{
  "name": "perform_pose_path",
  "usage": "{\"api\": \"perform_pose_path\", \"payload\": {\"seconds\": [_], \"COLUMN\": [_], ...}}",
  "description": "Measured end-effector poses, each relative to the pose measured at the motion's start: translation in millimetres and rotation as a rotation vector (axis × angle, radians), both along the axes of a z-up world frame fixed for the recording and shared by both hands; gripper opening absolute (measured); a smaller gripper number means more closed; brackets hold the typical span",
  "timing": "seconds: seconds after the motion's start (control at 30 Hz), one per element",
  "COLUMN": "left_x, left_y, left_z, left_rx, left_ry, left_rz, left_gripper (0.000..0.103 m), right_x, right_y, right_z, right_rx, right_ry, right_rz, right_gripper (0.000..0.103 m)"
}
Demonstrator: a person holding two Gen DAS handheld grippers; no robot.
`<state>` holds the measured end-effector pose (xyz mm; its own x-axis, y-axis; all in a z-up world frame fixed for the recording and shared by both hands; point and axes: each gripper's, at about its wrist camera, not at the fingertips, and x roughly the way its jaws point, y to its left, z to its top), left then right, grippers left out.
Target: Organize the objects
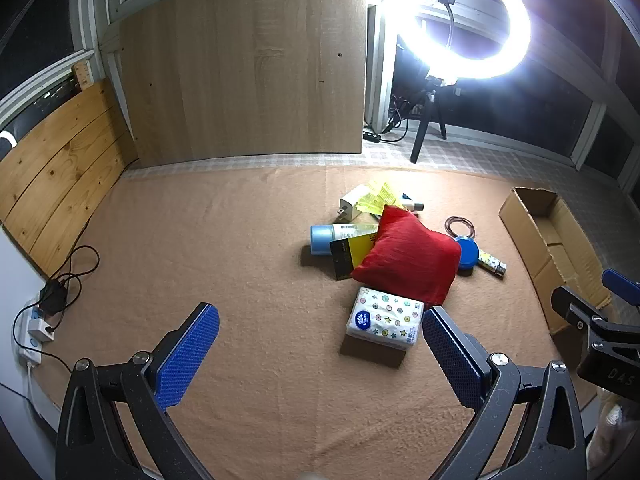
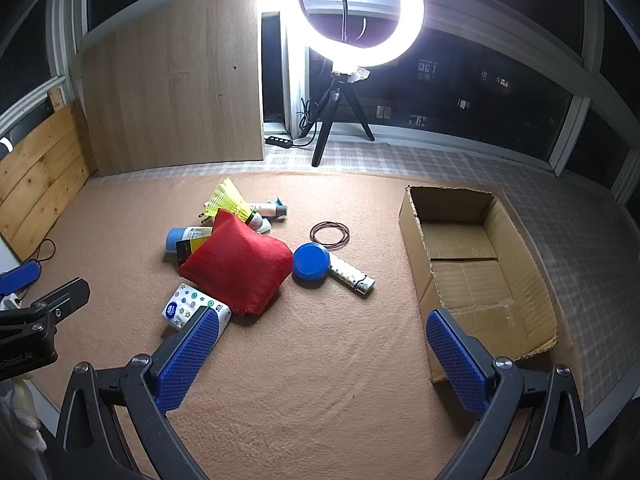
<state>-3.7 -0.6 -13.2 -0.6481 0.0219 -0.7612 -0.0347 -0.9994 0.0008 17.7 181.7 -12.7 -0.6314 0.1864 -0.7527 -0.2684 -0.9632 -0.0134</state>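
A pile of objects lies on the tan blanket: a red cushion (image 1: 408,260) (image 2: 238,266), a tissue pack (image 1: 385,317) (image 2: 188,307), a blue-capped can (image 1: 340,237) (image 2: 186,238), a blue round lid (image 2: 311,261) (image 1: 467,253), a patterned lighter (image 2: 352,275) (image 1: 493,262), a ring of brown bands (image 2: 329,234) (image 1: 460,226), a yellow shuttlecock (image 2: 230,199) and a white charger (image 1: 354,204). An empty cardboard box (image 2: 472,268) (image 1: 556,248) sits right of the pile. My left gripper (image 1: 320,354) is open, above the blanket near the tissue pack. My right gripper (image 2: 322,354) is open, between pile and box.
A ring light on a tripod (image 2: 344,120) stands behind the blanket. Wooden boards (image 1: 248,68) lean at the back and left. A power strip with cables (image 1: 40,320) lies at the left edge. Dark windows run behind.
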Motion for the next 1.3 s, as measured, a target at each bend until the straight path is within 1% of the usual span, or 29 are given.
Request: {"api": "perform_pose_path", "payload": {"seconds": [1.3], "left_x": [-11], "left_y": [6], "left_z": [-6], "left_rx": [-0.006], "left_ry": [-0.019], "left_rz": [-0.025], "left_gripper": [0.103], "right_x": [-8], "right_y": [6], "right_z": [-10], "right_rx": [-0.024], "right_ry": [-0.037], "right_rz": [-0.04], "right_gripper": [0.102]}}
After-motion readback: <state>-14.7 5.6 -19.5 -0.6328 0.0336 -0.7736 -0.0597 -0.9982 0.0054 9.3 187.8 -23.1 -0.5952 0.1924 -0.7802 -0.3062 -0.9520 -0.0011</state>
